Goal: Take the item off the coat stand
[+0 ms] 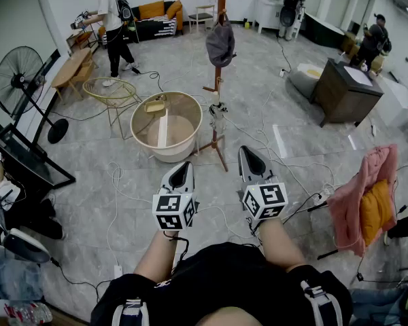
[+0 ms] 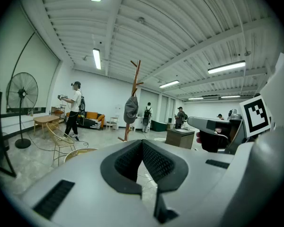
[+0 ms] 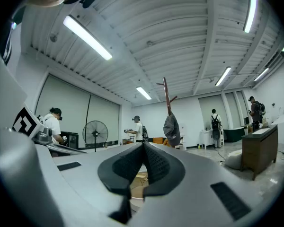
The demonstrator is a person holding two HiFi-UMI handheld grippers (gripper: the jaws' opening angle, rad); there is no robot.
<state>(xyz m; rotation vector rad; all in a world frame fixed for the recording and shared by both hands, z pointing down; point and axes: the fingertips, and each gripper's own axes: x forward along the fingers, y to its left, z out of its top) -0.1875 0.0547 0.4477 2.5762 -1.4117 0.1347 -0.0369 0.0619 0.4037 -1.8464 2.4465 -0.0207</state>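
Left gripper [image 1: 184,166]: it is pointing forward over the grey floor, slightly nose-down. In its own view [image 2: 142,143] the fingers are resting together at the tips with nothing between them.
Right gripper [image 1: 245,152]: it is hovering level, just beside the left one. Its fingers [image 3: 143,145] are pressed together too, and it is gripping nothing.
Coat stand [image 1: 221,5]: the brown wooden pole is standing upright, well ahead of both grippers and out in the open floor. It is showing in both gripper views [image 2: 135,93] [image 3: 167,91].
Item: a grey cap [image 1: 220,43] is hanging from a peg high on the stand, drooping against the pole. Both grippers are well apart from it, and it is showing small beyond the jaws [image 2: 130,110] [image 3: 171,129].
Round tub [image 1: 168,153]: it is sitting on the floor just beside the foot of the stand, between the stand and the left gripper.
Wire chair [image 1: 109,90]: the yellow frame is standing near the tub, on its far left.
Fan [image 1: 17,73]: the black pedestal fan is standing by the left wall.
Dark desk [image 1: 343,90]: it is standing off to the right, well apart from the stand.
Person in white shirt [image 1: 112,19]: standing at the far left, holding a device of their own.
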